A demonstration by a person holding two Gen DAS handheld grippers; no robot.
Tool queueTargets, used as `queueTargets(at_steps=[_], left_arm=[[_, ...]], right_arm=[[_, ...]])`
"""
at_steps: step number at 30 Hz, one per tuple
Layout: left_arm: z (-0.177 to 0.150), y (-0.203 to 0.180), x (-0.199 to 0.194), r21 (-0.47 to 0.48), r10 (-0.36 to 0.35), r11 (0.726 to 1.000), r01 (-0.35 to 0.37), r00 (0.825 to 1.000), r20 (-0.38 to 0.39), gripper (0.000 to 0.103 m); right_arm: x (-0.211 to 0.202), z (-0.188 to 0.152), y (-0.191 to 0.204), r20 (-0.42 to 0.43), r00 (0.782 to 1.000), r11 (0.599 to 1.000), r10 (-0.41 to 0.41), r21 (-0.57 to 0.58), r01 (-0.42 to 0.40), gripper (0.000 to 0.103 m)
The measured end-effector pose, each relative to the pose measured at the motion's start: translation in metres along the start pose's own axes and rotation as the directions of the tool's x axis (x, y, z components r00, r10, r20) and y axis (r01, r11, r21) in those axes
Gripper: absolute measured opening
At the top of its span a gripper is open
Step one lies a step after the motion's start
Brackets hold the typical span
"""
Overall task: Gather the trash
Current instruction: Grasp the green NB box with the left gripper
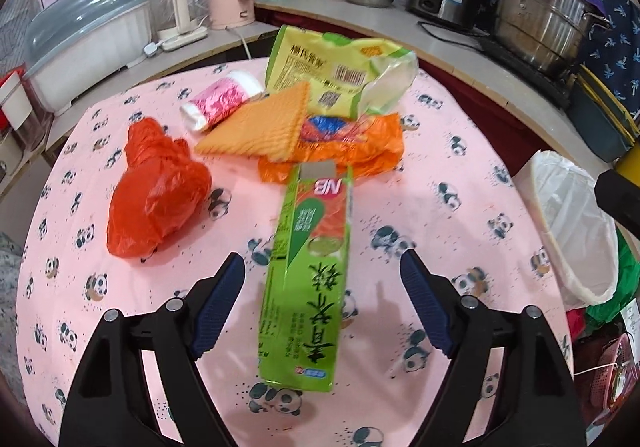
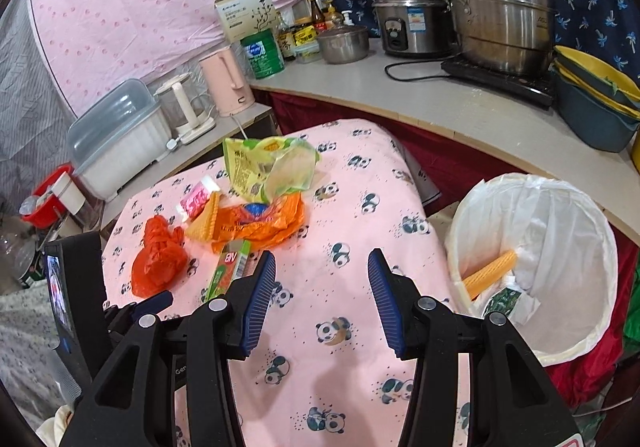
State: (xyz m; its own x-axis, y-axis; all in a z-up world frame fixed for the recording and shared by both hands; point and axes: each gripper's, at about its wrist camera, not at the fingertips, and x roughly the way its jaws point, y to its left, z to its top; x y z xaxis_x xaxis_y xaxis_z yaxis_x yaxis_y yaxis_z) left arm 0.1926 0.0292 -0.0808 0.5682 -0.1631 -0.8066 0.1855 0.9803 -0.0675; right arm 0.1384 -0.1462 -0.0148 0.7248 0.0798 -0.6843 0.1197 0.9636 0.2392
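Observation:
A long green tea carton (image 1: pixel 308 279) lies on the pink panda tablecloth (image 1: pixel 440 231). My left gripper (image 1: pixel 322 259) is open and straddles the carton, with neither pad touching it. Beyond it lie a crumpled red plastic bag (image 1: pixel 156 191), an orange wrapper (image 1: pixel 360 147), a ridged orange wafer-like piece (image 1: pixel 264 127), a pink-and-white roll (image 1: pixel 220 99) and a yellow-green snack bag (image 1: pixel 332 71). My right gripper (image 2: pixel 321 256) is open over bare cloth with nothing between its fingers. The carton (image 2: pixel 228 271) lies just to its left. The white-lined bin (image 2: pixel 592 231) stands to its right.
The bin holds a ridged orange piece (image 2: pixel 490 273) and a green wrapper (image 2: pixel 506 301). A counter (image 2: pixel 440 103) curves behind the table with steel pots (image 2: pixel 500 31), a rice cooker (image 2: pixel 408 23), a pink kettle (image 2: pixel 228 83) and a lidded plastic box (image 2: pixel 120 139).

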Motion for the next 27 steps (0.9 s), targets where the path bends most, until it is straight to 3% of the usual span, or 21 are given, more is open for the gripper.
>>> queueTargets(at_steps=[8,16,23,27], left_arm=[[-0.016,0.013,0.023,-0.027,-0.001,1.000,-0.001,0.997,-0.071,0.085],[-0.020,0.013,0.044,-0.037,-0.016,0.999,0.011,0.992,-0.126,0.084],[-0.017,0.010,0.042,-0.016,-0.037,0.999,0.035,0.992,-0.125,0.052],[-0.018,0.009,0.036,-0.015,-0.068,0.998,0.067,0.989,-0.129,0.052]], right_arm=[[0.022,-0.012,0.007,-0.053,0.998,1.000,0.016,-0.001,-0.016,0.047],[0.042,-0.018,0.011,-0.091,0.996,1.000,0.022,-0.004,-0.022,0.047],[0.050,-0.020,0.012,-0.106,0.994,1.000,0.021,0.001,-0.021,0.047],[0.052,-0.021,0.015,-0.109,0.994,1.000,0.022,-0.002,-0.023,0.047]])
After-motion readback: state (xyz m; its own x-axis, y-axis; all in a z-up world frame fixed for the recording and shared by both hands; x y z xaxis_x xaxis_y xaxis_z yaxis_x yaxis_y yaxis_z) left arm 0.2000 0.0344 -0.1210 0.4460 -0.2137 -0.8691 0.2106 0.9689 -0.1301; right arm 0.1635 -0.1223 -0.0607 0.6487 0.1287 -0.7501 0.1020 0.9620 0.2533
